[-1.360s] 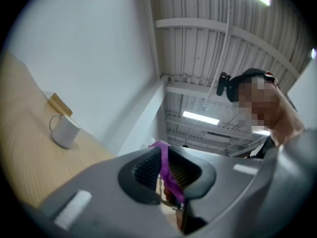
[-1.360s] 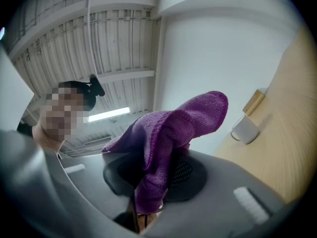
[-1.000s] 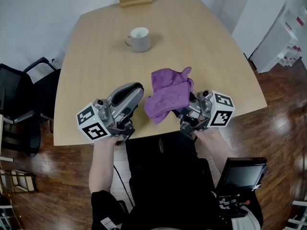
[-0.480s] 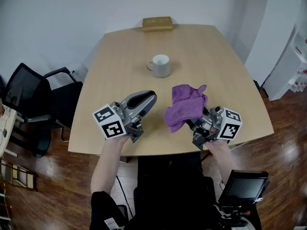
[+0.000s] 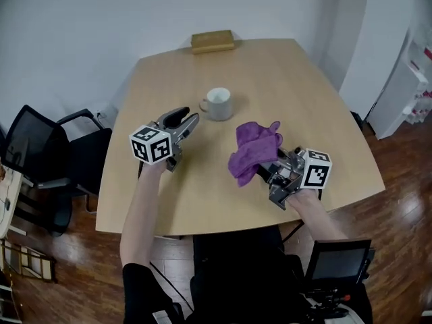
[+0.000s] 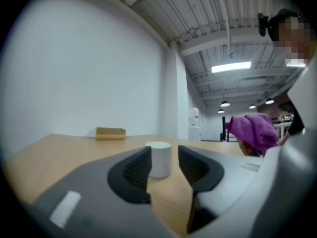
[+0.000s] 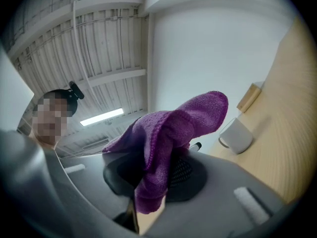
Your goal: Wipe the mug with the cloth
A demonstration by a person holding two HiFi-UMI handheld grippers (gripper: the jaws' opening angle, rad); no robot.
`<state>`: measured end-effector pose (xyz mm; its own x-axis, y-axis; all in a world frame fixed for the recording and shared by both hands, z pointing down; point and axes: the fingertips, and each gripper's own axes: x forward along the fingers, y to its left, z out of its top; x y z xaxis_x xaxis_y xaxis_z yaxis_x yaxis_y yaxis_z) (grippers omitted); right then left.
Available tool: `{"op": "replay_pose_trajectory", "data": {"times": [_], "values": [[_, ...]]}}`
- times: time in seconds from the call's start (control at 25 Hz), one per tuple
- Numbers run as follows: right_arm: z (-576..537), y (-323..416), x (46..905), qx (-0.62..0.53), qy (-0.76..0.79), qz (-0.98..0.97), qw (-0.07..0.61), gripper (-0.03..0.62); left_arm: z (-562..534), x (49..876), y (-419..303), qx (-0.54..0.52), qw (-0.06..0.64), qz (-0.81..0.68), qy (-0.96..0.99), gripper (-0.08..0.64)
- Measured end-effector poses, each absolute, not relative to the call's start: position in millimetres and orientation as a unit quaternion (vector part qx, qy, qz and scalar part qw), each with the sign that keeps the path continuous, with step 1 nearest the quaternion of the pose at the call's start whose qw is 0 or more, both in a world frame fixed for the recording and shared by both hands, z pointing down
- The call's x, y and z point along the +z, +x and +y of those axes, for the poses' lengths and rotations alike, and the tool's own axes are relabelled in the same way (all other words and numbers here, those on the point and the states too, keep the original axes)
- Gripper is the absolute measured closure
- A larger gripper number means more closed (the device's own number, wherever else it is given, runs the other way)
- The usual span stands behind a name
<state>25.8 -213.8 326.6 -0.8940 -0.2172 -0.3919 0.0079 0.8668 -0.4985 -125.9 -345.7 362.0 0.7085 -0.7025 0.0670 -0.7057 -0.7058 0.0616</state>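
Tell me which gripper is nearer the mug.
Left. The left gripper is just short of the mug, its jaws just opened with nothing between them; the right gripper, clamping the cloth, is farther back.

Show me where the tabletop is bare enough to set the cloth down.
Widest bare patch: the table right of the mug, beyond the cloth, out to the right edge. Another lies between mug and wooden block. Tightest: between mug, cloth and the left tool, whose jaws have just been opening with nothing between them.

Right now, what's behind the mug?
A tan block lies at the far edge of the table, well apart from the mug. Bare tabletop lies between; nothing is covered.
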Motion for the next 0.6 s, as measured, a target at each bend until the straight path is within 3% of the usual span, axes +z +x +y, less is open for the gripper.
{"op": "replay_pose_trajectory", "data": {"times": [0.28, 0.44, 0.6], "values": [[-218.4, 30.5, 335.2, -0.271, -0.055, 0.932, 0.233, 0.505, -376.3, 388.7, -118.0, 0.064, 0.031, -0.37, 0.926, 0.351], [-215.3, 29.7, 338.7, -0.264, -0.062, 0.937, 0.221, 0.505, -400.3, 403.8, -103.5, 0.109, 0.026, -0.34, 0.934, 0.288], [-217.7, 30.7, 337.2, -0.267, -0.073, 0.937, 0.212, 0.505, -410.6, 399.5, -90.0, 0.107, 0.025, -0.292, 0.95, 0.288]]}}
